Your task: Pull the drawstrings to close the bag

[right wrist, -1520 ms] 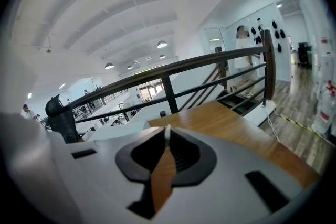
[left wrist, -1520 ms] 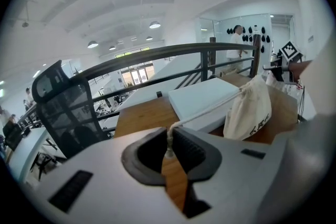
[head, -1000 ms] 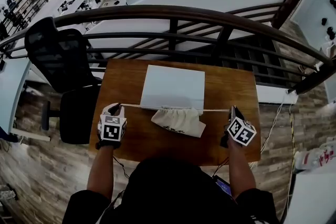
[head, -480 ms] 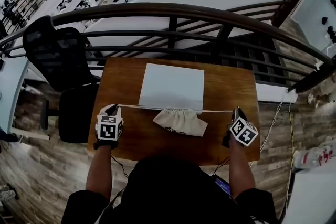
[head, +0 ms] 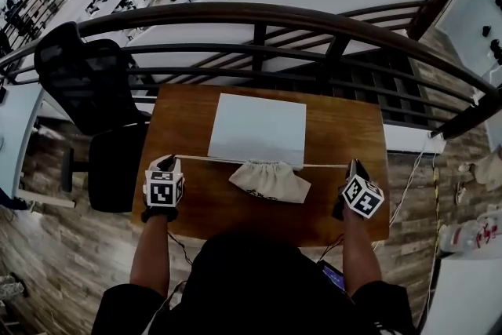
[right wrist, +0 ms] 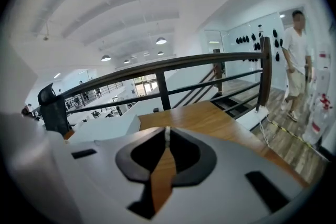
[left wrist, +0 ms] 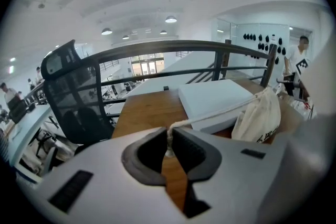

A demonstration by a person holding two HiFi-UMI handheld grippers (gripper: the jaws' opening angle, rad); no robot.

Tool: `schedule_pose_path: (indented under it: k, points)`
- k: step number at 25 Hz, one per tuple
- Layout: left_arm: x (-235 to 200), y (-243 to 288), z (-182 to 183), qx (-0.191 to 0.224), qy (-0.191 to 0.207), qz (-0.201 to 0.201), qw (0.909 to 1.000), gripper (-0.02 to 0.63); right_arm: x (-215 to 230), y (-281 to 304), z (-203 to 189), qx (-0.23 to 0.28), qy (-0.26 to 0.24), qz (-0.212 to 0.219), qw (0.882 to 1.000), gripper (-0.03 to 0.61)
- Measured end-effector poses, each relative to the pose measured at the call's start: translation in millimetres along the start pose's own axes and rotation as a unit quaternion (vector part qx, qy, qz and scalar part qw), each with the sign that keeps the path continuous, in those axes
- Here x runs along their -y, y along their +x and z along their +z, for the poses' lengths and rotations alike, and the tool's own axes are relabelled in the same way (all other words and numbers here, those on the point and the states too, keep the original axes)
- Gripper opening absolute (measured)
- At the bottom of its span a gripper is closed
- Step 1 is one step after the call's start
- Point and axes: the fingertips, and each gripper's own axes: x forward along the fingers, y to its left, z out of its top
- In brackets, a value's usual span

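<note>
A cream drawstring bag (head: 269,181) lies on the wooden table (head: 188,129), its gathered mouth against the near edge of a flat white box (head: 257,129). The white drawstring (head: 212,159) runs taut left and right from the mouth. My left gripper (head: 170,162) is shut on the cord's left end, and the cord (left wrist: 210,115) leads from its jaws (left wrist: 169,139) to the bag (left wrist: 260,115). My right gripper (head: 351,165) is shut on the right end, with a bit of cord (right wrist: 167,134) pinched at its fingertips (right wrist: 167,140).
A dark curved railing (head: 259,20) runs just behind the table's far edge. A black office chair (head: 94,90) stands at the table's left. A person (right wrist: 296,55) walks on the floor to the right. The white box (left wrist: 215,99) takes up the table's far middle.
Both grippers stay where they were, still shut on the cord. The bag has barely shifted.
</note>
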Motion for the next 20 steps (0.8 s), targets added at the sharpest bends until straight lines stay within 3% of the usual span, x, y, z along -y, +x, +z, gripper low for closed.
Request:
schedule_pose_path:
  k: [8, 12, 16, 20]
  points:
    - [26.1, -1.8, -12.7, -0.029, 0.029, -0.031, 0.9987, 0.038, -23.5, -8.1, -8.5, -0.015, -0.015, 0.026, 0.999, 0.025]
    - [63.8, 1.7, -39.7, -0.046, 0.040, -0.072, 0.9955, 0.040, -38.4, -12.6, -41.4, -0.048, 0.021, 0.053, 0.997, 0.026]
    - [100.1, 6.1, -59.7, -0.057, 0.055, -0.104, 0.9914, 0.040, -58.7, -19.5, -75.9, -0.078, 0.016, 0.073, 0.994, 0.028]
    - [120.3, 10.6, -60.3, -0.047, 0.038, -0.130, 0.9896, 0.058, -79.2, -22.7, -91.5, -0.090, 0.009, 0.096, 0.991, 0.036]
